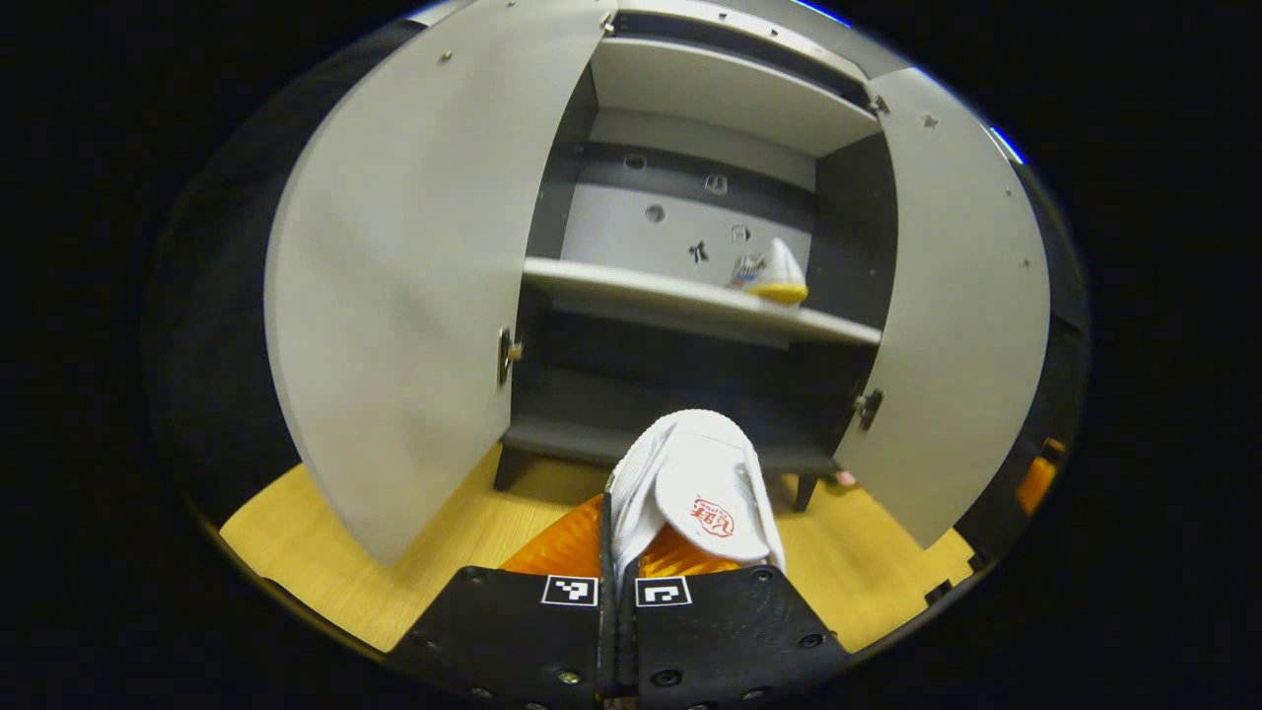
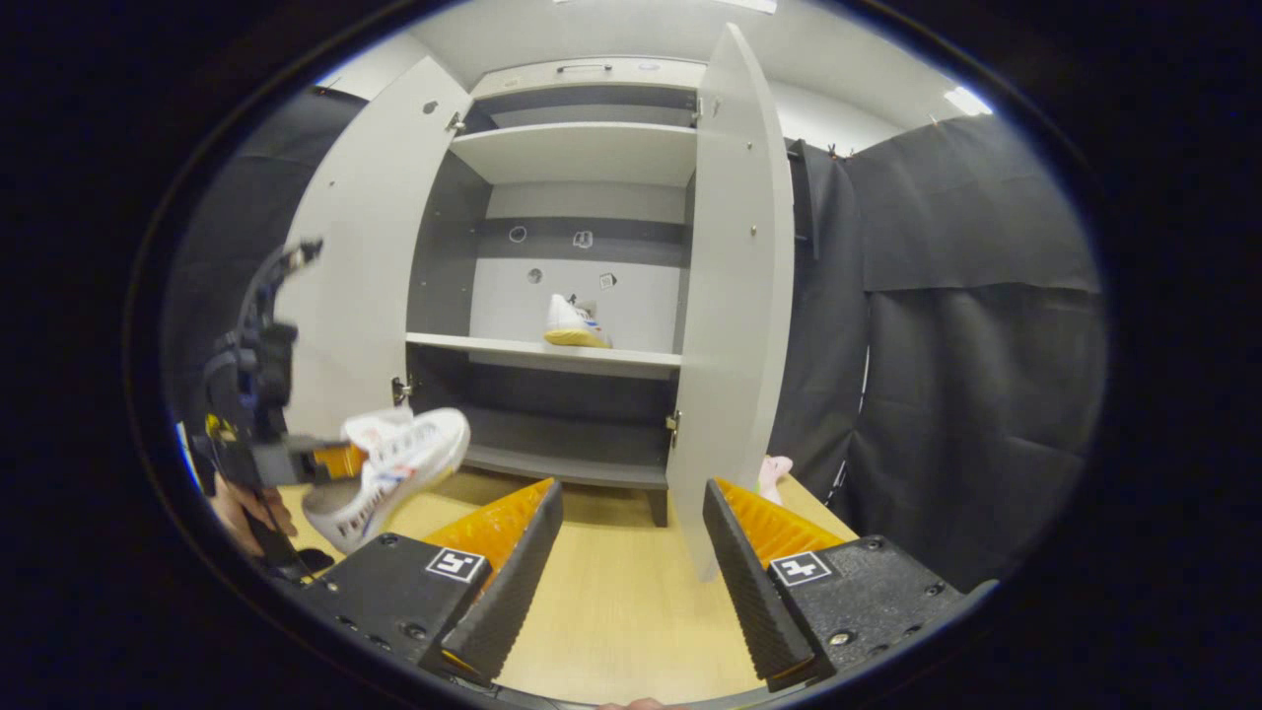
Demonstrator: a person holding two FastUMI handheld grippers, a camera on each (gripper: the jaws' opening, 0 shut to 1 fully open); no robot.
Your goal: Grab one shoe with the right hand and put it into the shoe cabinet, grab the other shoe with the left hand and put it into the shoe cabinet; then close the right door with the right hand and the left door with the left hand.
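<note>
The left claw (image 1: 618, 577) is sitting low in front of the shoe cabinet (image 1: 690, 128), pointing at its bottom shelves, with its fingers pinched nearly together on the edge of a white sneaker (image 1: 695, 488). The sneaker is sticking out forward with its insole facing up. In the right gripper view that same left claw (image 2: 330, 461) is off to the left of the cabinet (image 2: 582, 148), with a hand (image 2: 246, 508) gripping its handle, and the held sneaker (image 2: 389, 473) is hanging tilted, toe toward the cabinet, just in front of the left door (image 2: 365, 256).

The right claw (image 2: 631, 542) is hovering over the wooden floor (image 2: 621, 611) in front of the cabinet, fingers spread wide with nothing between them.

The other sneaker (image 2: 574, 323) is already standing on the cabinet's middle shelf (image 2: 493, 350), toward its right side, near the back panel. It's showing in the left gripper view too (image 1: 772, 274), on the same shelf (image 1: 631, 291).

Both doors are standing open. The right door (image 2: 735, 296) is swung out almost edge-on toward the right claw, and the left door (image 1: 404, 276) is flaring wide beside the held sneaker. Black cloth (image 2: 966, 325) is hanging to the right of the cabinet.
</note>
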